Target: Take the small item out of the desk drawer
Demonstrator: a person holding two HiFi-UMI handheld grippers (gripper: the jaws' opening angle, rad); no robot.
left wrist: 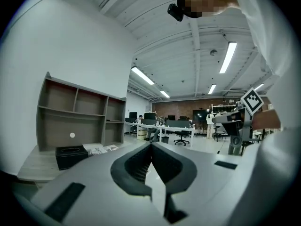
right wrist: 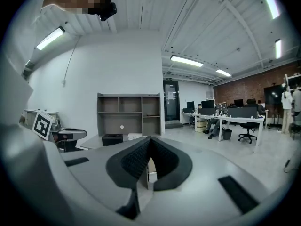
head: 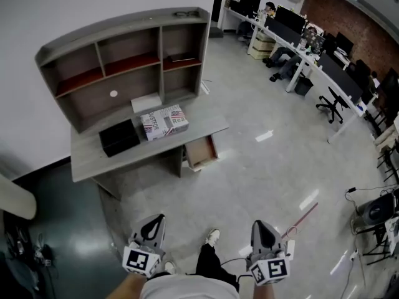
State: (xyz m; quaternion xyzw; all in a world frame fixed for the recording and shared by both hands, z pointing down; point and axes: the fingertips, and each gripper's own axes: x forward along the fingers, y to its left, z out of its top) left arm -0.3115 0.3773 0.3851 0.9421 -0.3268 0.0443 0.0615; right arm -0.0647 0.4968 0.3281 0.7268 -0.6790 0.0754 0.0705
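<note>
A grey shelf unit [head: 124, 55] with open compartments stands against the white wall [head: 75, 5]; several of its boards show red tops, and a small white disc [head: 113, 94] sits on its back panel. Just in front of the shelf unit lie a black box [head: 119, 137] with an opening in its lid, a box printed in red and white [head: 164, 122] to the right of that, and a flat white thing [head: 146, 103] under the middle compartment. Well to the right of the shelf unit, across the glossy grey floor [head: 262, 167], runs a long row of white workstations [head: 299, 42] with dark monitors, a seated person [head: 283, 61], a black swivel chair [head: 332, 104] and a brick wall [head: 355, 23] behind.
</note>
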